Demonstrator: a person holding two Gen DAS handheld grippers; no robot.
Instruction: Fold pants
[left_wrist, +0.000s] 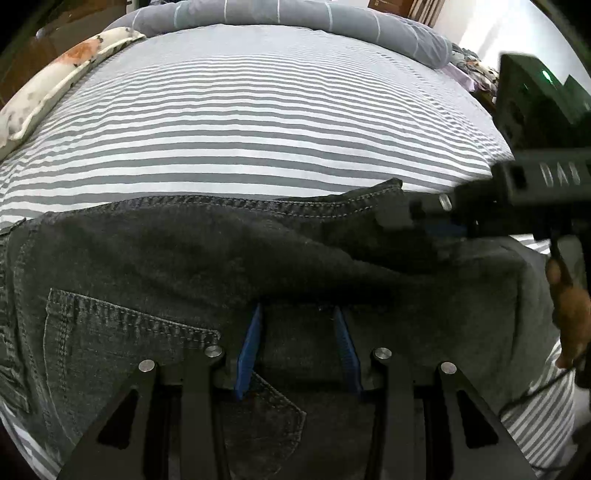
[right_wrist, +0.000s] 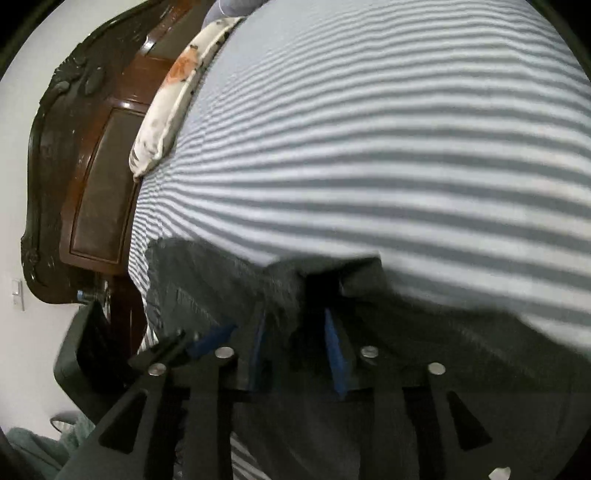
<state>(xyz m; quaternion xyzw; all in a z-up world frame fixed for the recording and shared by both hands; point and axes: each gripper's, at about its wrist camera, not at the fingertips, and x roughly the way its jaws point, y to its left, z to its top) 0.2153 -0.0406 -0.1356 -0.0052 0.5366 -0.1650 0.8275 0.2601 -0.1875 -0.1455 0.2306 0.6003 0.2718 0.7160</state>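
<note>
Plainly, left hand-held gripper (left_wrist: 297, 314) clamps dark jeans (left_wrist: 147, 266); right's (right_wrist: 295, 314) grip unclear; lettering unreadable.

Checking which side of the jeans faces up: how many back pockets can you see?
1. A stitched back pocket lies left of the left gripper, on the dark jeans. A second may be hidden under the folded-over fabric.
</note>
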